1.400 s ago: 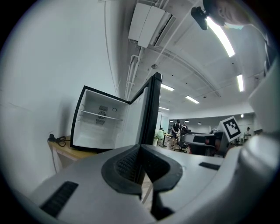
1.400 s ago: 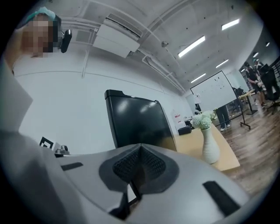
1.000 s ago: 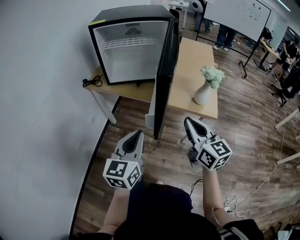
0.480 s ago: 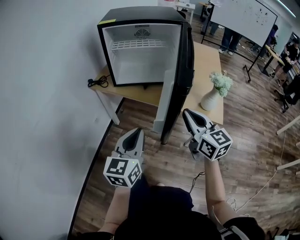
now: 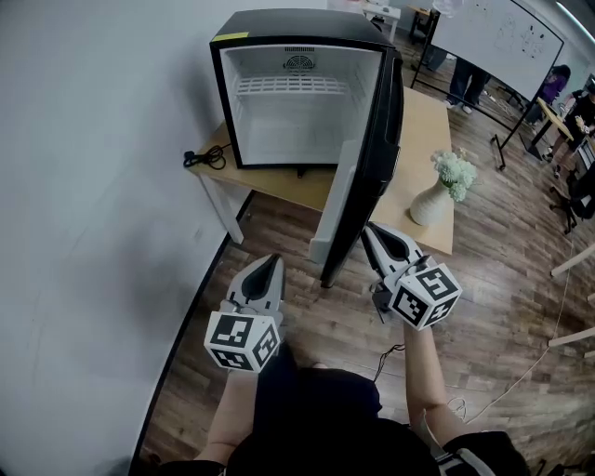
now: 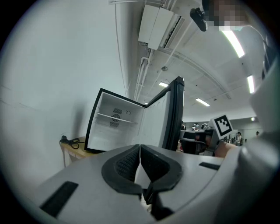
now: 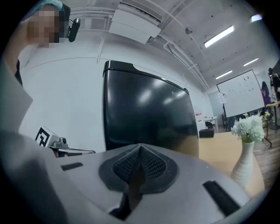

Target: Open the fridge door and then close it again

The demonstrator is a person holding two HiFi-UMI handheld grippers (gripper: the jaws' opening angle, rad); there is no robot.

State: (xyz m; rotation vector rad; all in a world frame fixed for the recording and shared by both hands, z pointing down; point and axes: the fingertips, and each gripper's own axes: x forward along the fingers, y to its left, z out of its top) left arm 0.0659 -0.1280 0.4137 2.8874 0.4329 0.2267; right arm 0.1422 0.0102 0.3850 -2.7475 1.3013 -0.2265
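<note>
A small black fridge [image 5: 244, 23] stands on a wooden table [image 5: 279, 184] against the wall, its white inside [image 5: 297, 112] bare. Its door [image 5: 372, 158] hangs wide open toward me, the black outer face [image 7: 148, 113] filling the right gripper view. My right gripper [image 5: 367, 229] is shut and empty, its tip just right of the door's lower free edge; whether it touches is unclear. My left gripper [image 5: 275, 261] is shut and empty, left of the door's edge and apart from it, pointing at the open fridge [image 6: 116, 124].
A white vase of flowers [image 5: 439, 193] stands on the table's right part, close behind the door. A black cable [image 5: 200, 156] lies on the table's left corner. The grey wall runs along the left. People and a whiteboard [image 5: 507, 33] are far back right.
The fridge and table have shifted right and nearer in the head view. The right gripper's tip has come closer to the door's lower edge. Both grippers stay shut.
</note>
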